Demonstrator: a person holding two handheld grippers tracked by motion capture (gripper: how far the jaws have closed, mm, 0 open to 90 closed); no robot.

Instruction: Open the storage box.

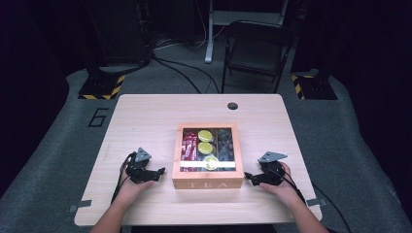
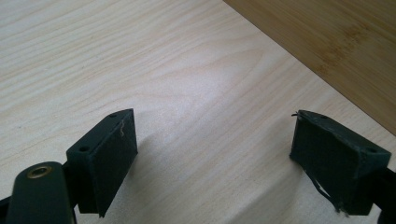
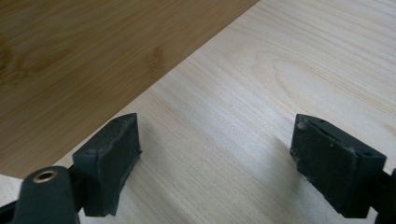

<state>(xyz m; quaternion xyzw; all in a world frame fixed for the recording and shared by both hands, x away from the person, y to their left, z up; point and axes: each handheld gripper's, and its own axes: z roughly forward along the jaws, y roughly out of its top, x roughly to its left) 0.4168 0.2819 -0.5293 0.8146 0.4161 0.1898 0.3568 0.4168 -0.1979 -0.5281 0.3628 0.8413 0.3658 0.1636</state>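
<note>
While both tongs gape, tea box (image 1: pixel 208 183) holds perhaps three limes (image 1: pixel 205 148)

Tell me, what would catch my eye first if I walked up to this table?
Most likely the wooden tea box marked TEA, mid-table near the person's edge; through its clear lid show red packets and yellow-green packets. On either side of it a hand rests on the table, each with a black two-jaw tool: the left gripper and the right gripper, both open and pointing toward the box.
</note>
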